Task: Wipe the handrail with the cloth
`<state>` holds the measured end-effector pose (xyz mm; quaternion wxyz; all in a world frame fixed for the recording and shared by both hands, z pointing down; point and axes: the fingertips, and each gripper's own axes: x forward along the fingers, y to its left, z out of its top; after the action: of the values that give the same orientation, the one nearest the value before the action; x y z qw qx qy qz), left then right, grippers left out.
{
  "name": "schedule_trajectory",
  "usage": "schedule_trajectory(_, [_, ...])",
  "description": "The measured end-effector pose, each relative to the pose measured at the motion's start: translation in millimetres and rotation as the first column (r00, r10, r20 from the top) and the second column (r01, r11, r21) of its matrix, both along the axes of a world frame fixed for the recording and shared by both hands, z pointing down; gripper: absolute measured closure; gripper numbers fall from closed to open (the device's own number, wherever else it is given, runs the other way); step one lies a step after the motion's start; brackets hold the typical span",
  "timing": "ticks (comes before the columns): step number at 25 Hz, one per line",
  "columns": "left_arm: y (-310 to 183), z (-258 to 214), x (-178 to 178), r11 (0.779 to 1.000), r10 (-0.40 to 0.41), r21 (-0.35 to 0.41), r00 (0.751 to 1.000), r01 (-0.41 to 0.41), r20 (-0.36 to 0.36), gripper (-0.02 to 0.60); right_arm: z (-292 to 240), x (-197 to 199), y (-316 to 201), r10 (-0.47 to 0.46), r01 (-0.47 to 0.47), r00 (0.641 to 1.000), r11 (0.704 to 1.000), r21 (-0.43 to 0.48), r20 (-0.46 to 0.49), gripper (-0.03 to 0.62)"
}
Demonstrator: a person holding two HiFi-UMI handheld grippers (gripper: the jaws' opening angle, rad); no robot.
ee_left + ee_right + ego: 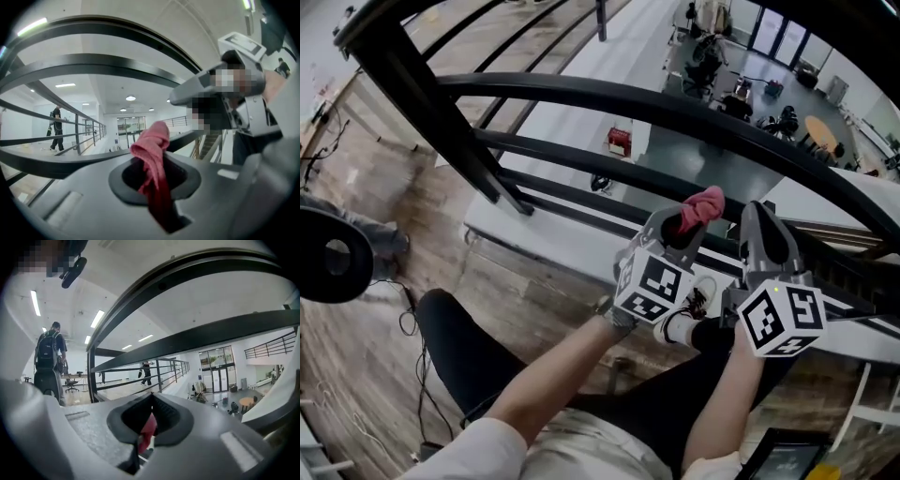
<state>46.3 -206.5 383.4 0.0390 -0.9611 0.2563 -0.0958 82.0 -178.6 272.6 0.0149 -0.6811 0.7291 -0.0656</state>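
Note:
The black handrail (pixel 675 108) curves across the head view above my two grippers. My left gripper (pixel 682 225) is shut on a pink-red cloth (pixel 701 208), whose bunched end sticks up out of the jaws just below the rail. In the left gripper view the cloth (pixel 152 145) hangs between the closed jaws of the left gripper (pixel 159 164), with the handrail (pixel 93 70) arching above. My right gripper (pixel 761 217) sits beside it to the right, jaws together. In its own view the right gripper (pixel 151 399) holds nothing; a red sliver shows through the slit.
Lower black rails (pixel 581 159) and a slanted black post (pixel 431 103) run under the handrail. Beyond them is a drop to a lower floor with a red box (pixel 619 141) and chairs. A person with a backpack (pixel 49 357) stands nearby.

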Motion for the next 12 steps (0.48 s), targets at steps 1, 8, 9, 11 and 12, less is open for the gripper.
schedule_trajectory(1, [0,1,-1,1.000,0.008,-0.008,1.000,-0.008,0.004,0.517,-2,-11,-5,-0.022,0.022,1.000,1.000,0.009,-0.005,0.592])
schedule_trajectory(8, [-1,4,-4,1.000,0.029,-0.013,0.999,-0.029,0.016,0.515,13,-57,-18,-0.131,0.130,0.991,0.991,-0.022,-0.029,0.592])
schedule_trajectory(9, [-1,5,-5,0.999,0.027,-0.018,1.000,-0.027,0.012,0.516,14,-58,-19,-0.132,0.132,0.991,0.991,-0.021,-0.025,0.592])
schedule_trajectory(11, [0,6,-6,0.999,0.021,-0.028,1.000,-0.021,0.000,0.515,12,-57,-20,-0.128,0.128,0.992,0.992,-0.016,-0.015,0.592])
schedule_trajectory(12, [0,6,-6,0.999,0.017,-0.031,1.000,-0.017,-0.005,0.515,11,-56,-21,-0.122,0.122,0.992,0.992,-0.012,-0.009,0.592])
